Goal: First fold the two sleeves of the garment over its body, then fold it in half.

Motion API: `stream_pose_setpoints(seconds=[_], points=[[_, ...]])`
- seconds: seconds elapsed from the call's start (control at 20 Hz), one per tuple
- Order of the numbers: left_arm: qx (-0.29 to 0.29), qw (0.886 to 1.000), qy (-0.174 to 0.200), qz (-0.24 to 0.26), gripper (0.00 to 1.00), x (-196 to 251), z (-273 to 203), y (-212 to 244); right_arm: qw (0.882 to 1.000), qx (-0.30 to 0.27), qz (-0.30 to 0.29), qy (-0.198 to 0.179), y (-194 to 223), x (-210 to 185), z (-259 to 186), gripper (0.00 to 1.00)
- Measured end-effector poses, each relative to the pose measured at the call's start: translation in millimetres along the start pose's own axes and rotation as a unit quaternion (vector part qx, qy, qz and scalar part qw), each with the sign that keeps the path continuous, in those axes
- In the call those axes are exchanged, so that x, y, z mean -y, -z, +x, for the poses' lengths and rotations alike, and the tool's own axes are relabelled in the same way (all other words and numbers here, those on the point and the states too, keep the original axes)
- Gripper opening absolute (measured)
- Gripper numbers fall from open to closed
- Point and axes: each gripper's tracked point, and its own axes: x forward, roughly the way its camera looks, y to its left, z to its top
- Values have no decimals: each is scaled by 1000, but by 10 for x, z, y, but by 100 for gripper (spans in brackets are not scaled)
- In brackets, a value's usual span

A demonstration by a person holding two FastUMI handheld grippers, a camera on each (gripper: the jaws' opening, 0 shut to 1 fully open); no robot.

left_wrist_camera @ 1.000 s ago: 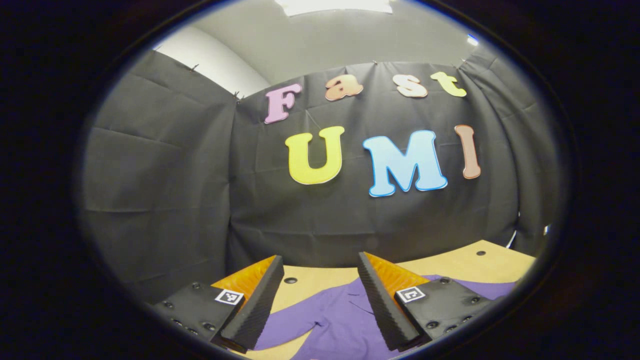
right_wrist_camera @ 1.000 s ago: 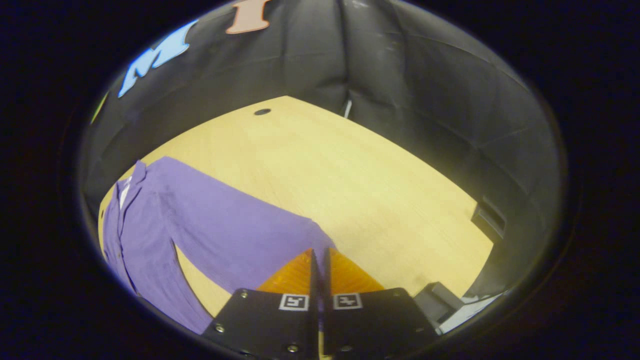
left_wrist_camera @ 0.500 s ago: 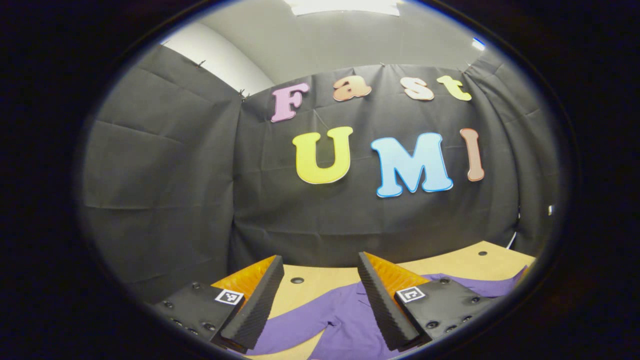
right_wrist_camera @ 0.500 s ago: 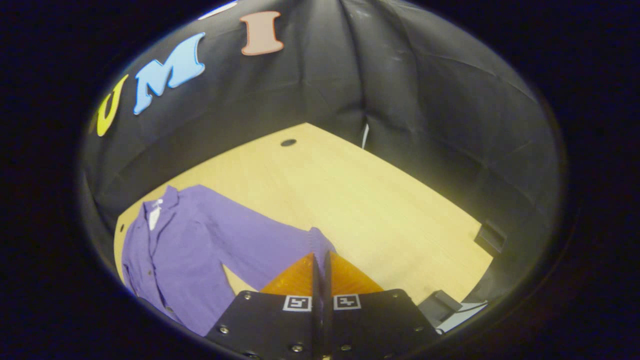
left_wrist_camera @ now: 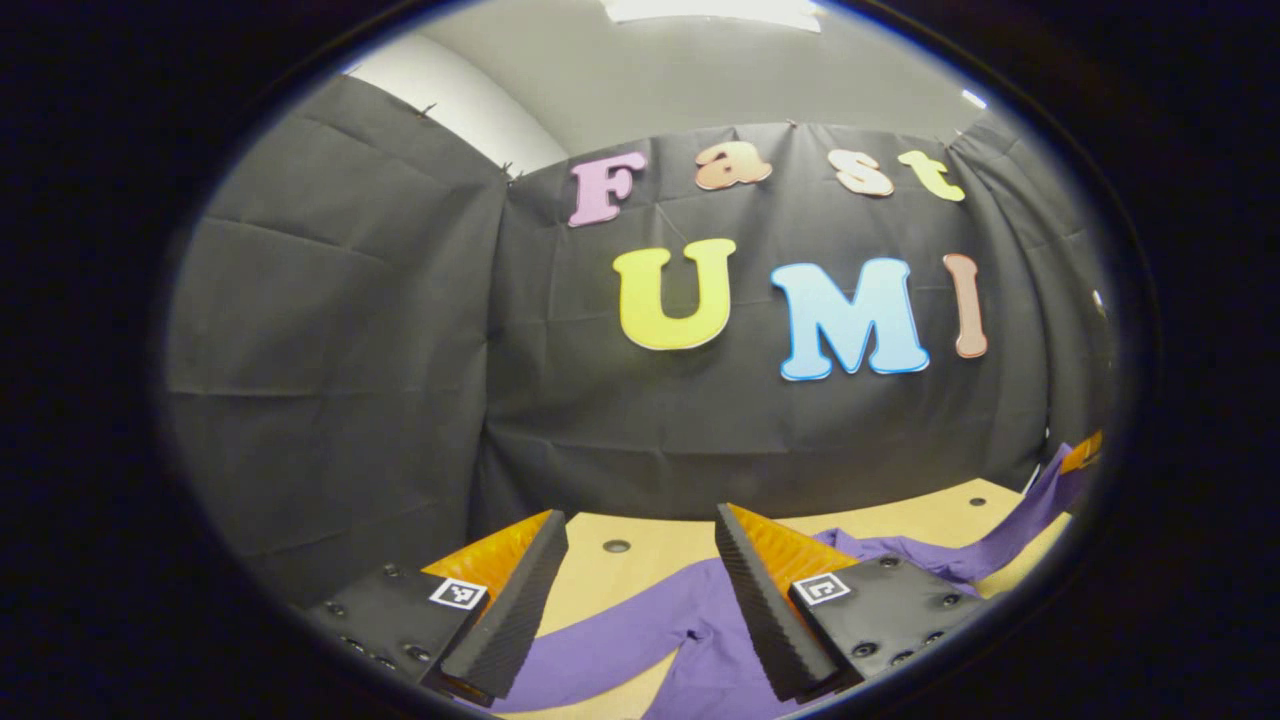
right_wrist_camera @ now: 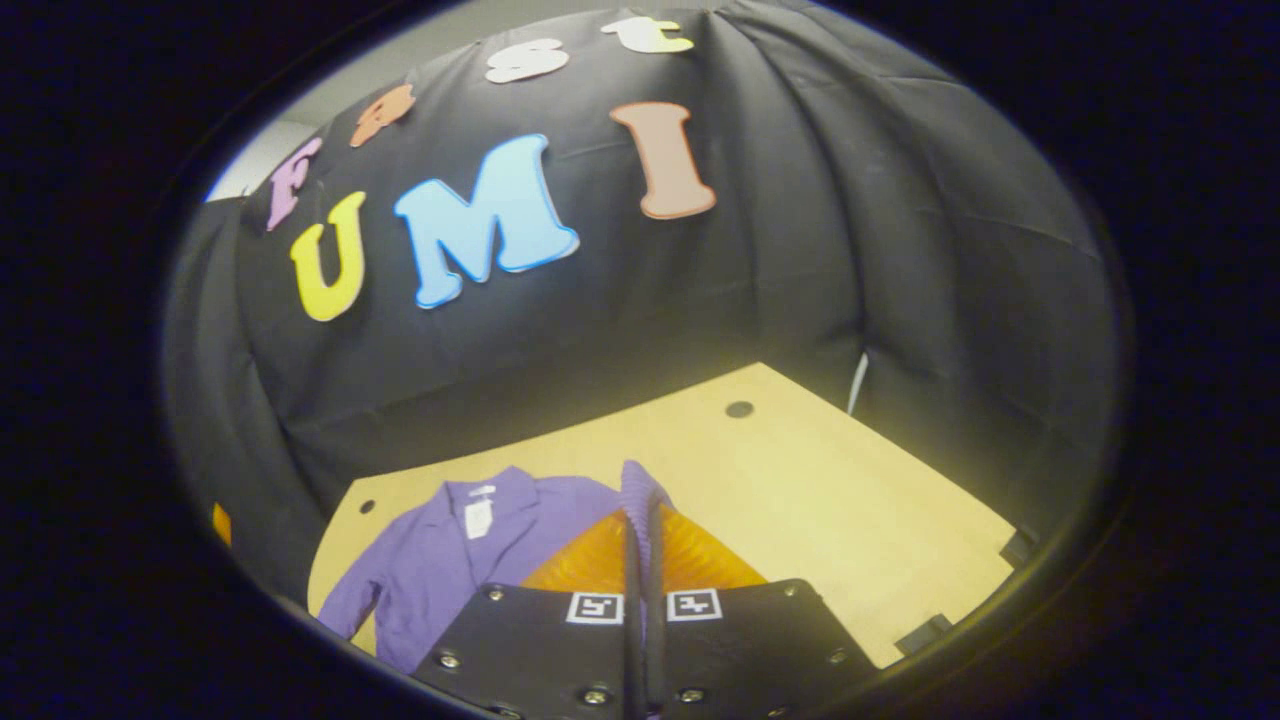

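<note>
Left tongs (left_wrist_camera: 640, 545), spread wide with nothing between the ribbed, wedge-shaped fingers (left_wrist_camera: 515, 610), held above the wooden surface (left_wrist_camera: 660, 550). The purple garment (left_wrist_camera: 700, 620) lies flat below them, one sleeve (left_wrist_camera: 590, 655) trailing toward 8 o'clock. At 3 o'clock in the left gripper view the other sleeve (left_wrist_camera: 1030, 500) rises off the surface as a taut strip to the far tongs at the edge of the view.

In the right gripper view the right tongs (right_wrist_camera: 640, 520) are pressed together, pinching the cuff (right_wrist_camera: 640, 485) of that raised sleeve between both fingers. This view also shows the garment's body (right_wrist_camera: 450, 560) at 7 o'clock, spread on the pale wood-grain surface (right_wrist_camera: 830, 520): open collar, a white tag (right_wrist_camera: 478, 518) inside the neck, fine ribbed cloth. A round dark hole (right_wrist_camera: 739, 409) marks the surface near its far edge, toward 1 o'clock. Creased black cloth wall (right_wrist_camera: 800, 260) behind.
</note>
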Motion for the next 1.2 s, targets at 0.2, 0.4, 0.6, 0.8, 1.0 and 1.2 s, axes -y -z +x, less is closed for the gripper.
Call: stream_pose_setpoints(seconds=[0.2, 0.4, 0.6, 0.8, 1.0, 1.2], points=[[-10, 1000, -18, -10, 95, -243, -95, 125, 996, -1, -52, -67, 7, -717, -122, 1], [-14, 999, -33, -13, 95, -428, -142, 206, 986, -16, -113, -122, 251, -1270, -174, 1], [-29, 998, -42, -22, 96, -564, -168, 357, 969, -37, -178, -169, 623, -1700, -205, 1], [-35, 998, -43, -15, 95, -608, -207, 442, 957, -64, -197, -201, 1079, -1983, -279, 1], [-42, 998, -42, -9, 95, -648, -222, 490, 949, -117, -203, -212, 1570, -2122, -241, 2], [-44, 998, -43, -8, 95, -671, -257, 491, 944, -155, -206, -206, 1923, -2111, -180, 3]])
